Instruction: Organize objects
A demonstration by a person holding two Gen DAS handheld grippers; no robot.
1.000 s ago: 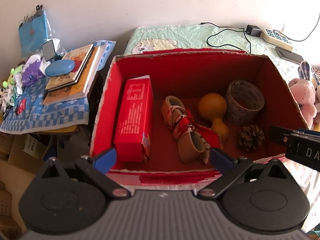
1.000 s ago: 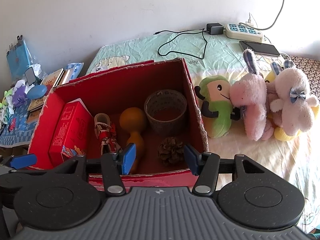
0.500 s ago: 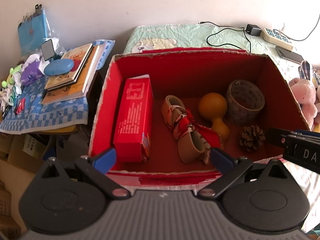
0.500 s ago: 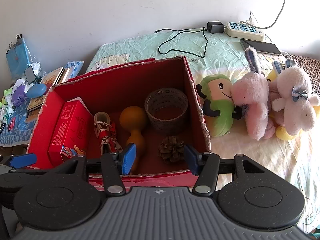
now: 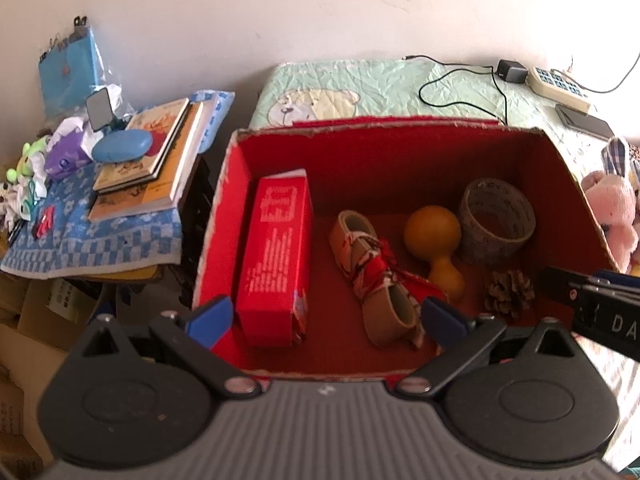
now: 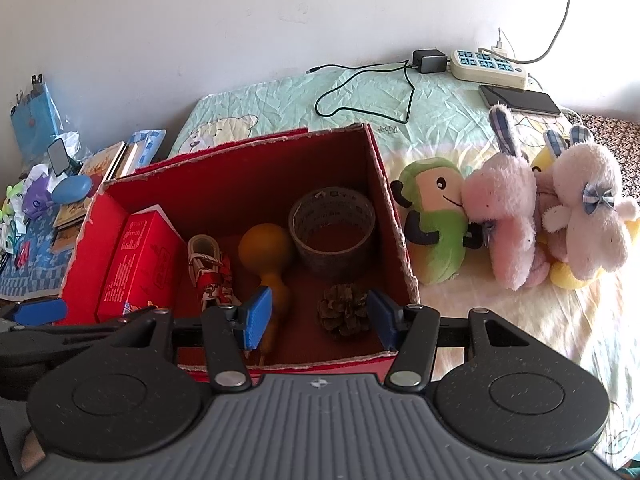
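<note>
Red box (image 6: pixel 394 216): on the bed, holding carton, shoe, gourd, tape roll, pinecone.
Left gripper (image 5: pixel 326 318): fingers spread, empty.
Right gripper (image 6: pixel 320 316): fingers spread, empty.
Plush toys (image 6: pixel 508 216): just right of box; probably next, pinch a soft body centrally.

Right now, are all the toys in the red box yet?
Partly. Already in the red box: a red carton, a small shoe, a gourd, a tape roll and a pinecone. Nothing is in hand: the left gripper and right gripper are both open and empty. Still outside on the bed: the green plush and pink plush toys.
</note>
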